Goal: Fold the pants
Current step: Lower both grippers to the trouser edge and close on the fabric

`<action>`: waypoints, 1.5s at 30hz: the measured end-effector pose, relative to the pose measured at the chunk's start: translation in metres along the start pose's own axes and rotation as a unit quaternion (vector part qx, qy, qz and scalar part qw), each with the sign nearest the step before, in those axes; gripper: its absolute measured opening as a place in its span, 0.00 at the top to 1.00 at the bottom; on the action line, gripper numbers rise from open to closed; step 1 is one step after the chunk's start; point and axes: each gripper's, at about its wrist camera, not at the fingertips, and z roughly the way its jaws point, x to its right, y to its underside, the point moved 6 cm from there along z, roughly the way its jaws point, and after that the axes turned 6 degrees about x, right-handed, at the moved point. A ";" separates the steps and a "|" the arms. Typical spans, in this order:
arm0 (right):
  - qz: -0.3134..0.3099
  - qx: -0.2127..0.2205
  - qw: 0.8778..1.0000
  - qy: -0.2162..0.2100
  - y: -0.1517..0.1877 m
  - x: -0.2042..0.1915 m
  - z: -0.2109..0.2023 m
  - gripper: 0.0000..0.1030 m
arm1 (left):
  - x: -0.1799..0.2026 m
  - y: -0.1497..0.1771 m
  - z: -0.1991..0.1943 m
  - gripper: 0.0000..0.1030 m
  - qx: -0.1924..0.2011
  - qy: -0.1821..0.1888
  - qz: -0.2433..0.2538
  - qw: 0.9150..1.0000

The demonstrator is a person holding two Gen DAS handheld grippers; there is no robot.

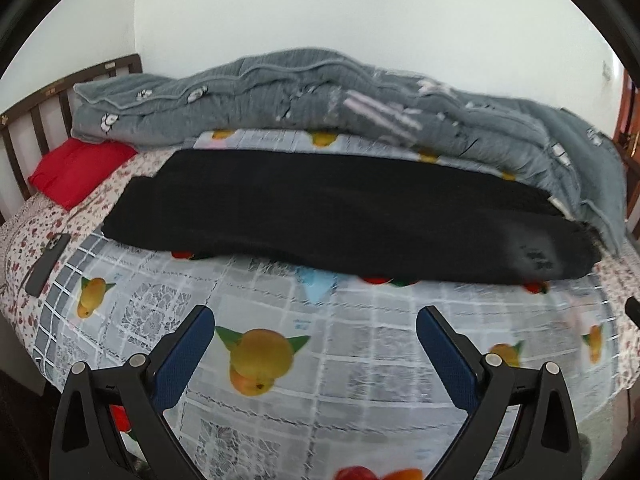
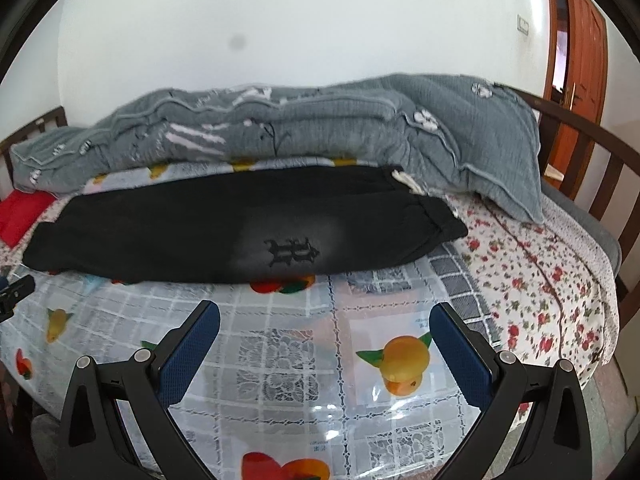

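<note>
The bed (image 2: 536,280) has a flowery sheet. A see-through cloth with fruit pictures (image 2: 304,360) lies on it. Black pants (image 2: 200,232) lie flat on that cloth. A gray blanket (image 2: 320,128), a red pillow (image 1: 76,172) and a phone (image 1: 46,264) lie there too.

Pants (image 1: 340,216) flat across bed (image 2: 540,280), quilt (image 1: 320,100) behind, phone (image 1: 46,264) at left

The place is looking like a bedroom in a home. A bed with a dark wooden slatted frame (image 2: 592,160) is standing against a plain white wall (image 2: 320,20), and a grey quilt (image 2: 320,132) is lying bunched on a flowered sheet (image 2: 540,264), with a red pillow (image 1: 80,168) near the headboard. A brown wooden door (image 2: 580,60) is showing at the side.
</note>
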 end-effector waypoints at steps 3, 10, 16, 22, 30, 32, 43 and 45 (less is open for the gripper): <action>0.004 -0.014 1.000 -0.006 0.009 -0.002 0.019 0.02 | -0.008 0.008 0.022 0.02 -0.021 -0.002 -0.001 1.000; 0.008 -0.051 0.999 -0.017 0.030 -0.005 0.067 0.11 | -0.030 0.024 0.066 0.04 -0.058 -0.009 -0.019 0.998; 0.020 -0.063 0.997 -0.029 0.038 -0.004 0.100 0.18 | -0.051 0.036 0.101 0.04 -0.079 -0.006 -0.046 0.996; 0.029 -0.072 0.997 -0.017 0.037 0.001 0.139 0.21 | -0.068 0.025 0.118 0.05 -0.040 -0.005 -0.063 0.997; 0.124 -0.080 0.987 -0.061 0.014 0.017 0.173 0.21 | -0.089 0.003 0.139 0.05 -0.028 0.038 -0.140 0.989; 0.147 -0.079 0.984 -0.067 0.011 0.020 0.181 0.21 | -0.096 -0.002 0.148 0.05 -0.033 0.044 -0.167 0.984; 0.142 -0.053 0.987 -0.059 -0.007 0.010 0.193 0.83 | -0.137 -0.020 0.181 0.87 -0.040 -0.018 -0.227 0.973; 0.132 -0.025 0.989 -0.062 -0.021 0.007 0.185 0.85 | -0.139 -0.027 0.177 0.89 -0.021 -0.004 -0.239 0.971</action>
